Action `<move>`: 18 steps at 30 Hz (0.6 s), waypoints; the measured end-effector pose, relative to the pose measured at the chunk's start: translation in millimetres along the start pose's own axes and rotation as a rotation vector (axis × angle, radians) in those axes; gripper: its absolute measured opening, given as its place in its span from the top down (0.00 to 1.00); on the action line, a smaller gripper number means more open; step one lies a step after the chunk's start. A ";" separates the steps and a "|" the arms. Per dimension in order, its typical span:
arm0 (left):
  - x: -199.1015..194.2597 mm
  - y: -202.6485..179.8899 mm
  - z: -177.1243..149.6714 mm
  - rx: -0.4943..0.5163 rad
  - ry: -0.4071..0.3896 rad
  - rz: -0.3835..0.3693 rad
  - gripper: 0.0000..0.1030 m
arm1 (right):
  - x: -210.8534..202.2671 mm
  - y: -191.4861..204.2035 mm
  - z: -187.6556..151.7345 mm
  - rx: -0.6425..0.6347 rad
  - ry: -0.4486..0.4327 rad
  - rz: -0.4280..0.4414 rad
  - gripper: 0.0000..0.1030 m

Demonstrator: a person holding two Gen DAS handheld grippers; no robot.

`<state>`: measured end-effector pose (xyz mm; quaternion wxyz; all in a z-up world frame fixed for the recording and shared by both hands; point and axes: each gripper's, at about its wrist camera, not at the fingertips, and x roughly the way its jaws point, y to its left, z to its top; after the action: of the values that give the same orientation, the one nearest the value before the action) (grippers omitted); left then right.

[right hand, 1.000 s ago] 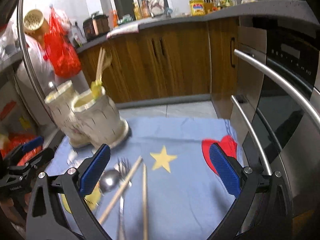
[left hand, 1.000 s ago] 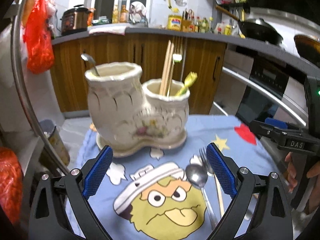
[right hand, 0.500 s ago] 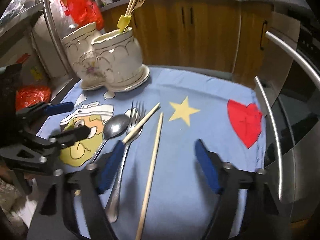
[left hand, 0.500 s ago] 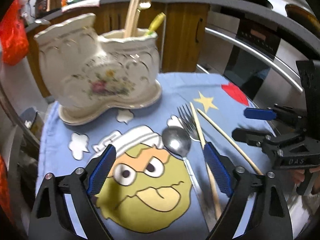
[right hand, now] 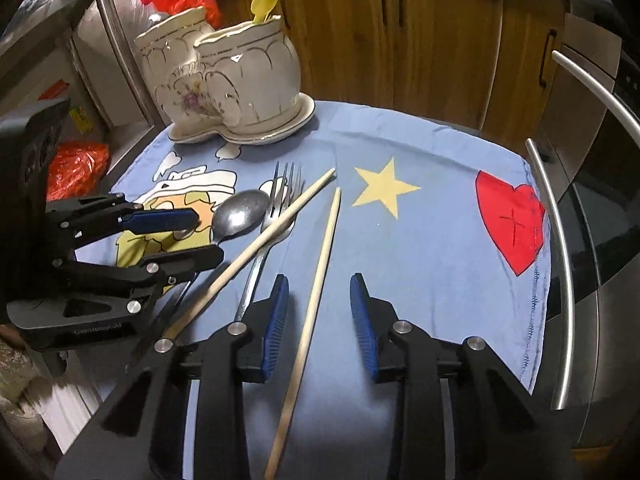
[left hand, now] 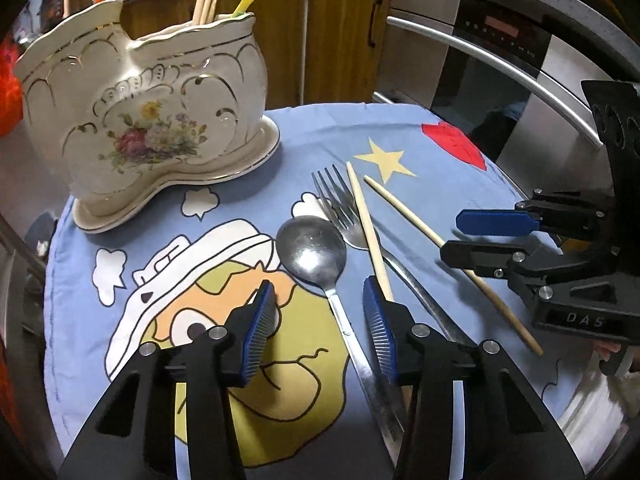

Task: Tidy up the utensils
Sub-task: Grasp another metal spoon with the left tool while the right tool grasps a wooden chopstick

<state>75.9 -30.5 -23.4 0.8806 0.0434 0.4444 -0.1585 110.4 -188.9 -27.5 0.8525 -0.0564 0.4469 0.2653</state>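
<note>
On the blue cartoon cloth [left hand: 248, 160] lie a metal spoon [left hand: 312, 248], a fork [left hand: 340, 208] and two wooden chopsticks [left hand: 366, 220] [left hand: 440, 244]. My left gripper [left hand: 320, 312] hangs low over the spoon's handle with its jaws closing; the handle lies between the pads, untouched. My right gripper [right hand: 318, 300] straddles the right-hand chopstick [right hand: 330, 232], jaws closing, with a gap on both sides. The spoon [right hand: 240, 214], the fork [right hand: 280, 188] and the other chopstick [right hand: 276, 232] lie to its left. Each gripper shows in the other's view [left hand: 456, 240] [right hand: 204, 238].
A white flowered ceramic double holder [left hand: 152, 112] [right hand: 240, 76] stands at the cloth's far left with chopsticks, a fork and a yellow-handled utensil in it. A steel oven with bar handles [right hand: 560, 240] borders the right side. Wooden cabinets [right hand: 420, 40] stand behind; red bags [right hand: 76, 168] sit at the left.
Both grippers have come down and tilted towards the cloth, and their jaws have narrowed. The left now straddles the spoon handle, the right a chopstick. The utensils have not moved.
</note>
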 end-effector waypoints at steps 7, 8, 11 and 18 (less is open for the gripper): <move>6.1 -3.0 2.4 0.004 -0.008 0.017 0.59 | 2.2 -0.1 -0.7 -0.008 0.010 -0.003 0.69; 7.4 -4.6 3.2 0.012 -0.009 0.023 0.59 | 2.4 0.1 -0.7 -0.010 0.011 -0.005 0.69; 9.4 -9.2 3.2 0.033 -0.016 0.046 0.60 | 4.8 1.0 -0.3 -0.020 0.015 -0.017 0.71; 12.6 -20.4 3.4 0.090 -0.034 0.078 0.74 | 10.5 4.7 0.9 -0.049 0.005 -0.048 0.79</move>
<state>79.0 -53.6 -30.1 0.8908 0.0975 0.4197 -0.1444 113.5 -180.4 -34.6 0.8558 -0.0887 0.4409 0.2556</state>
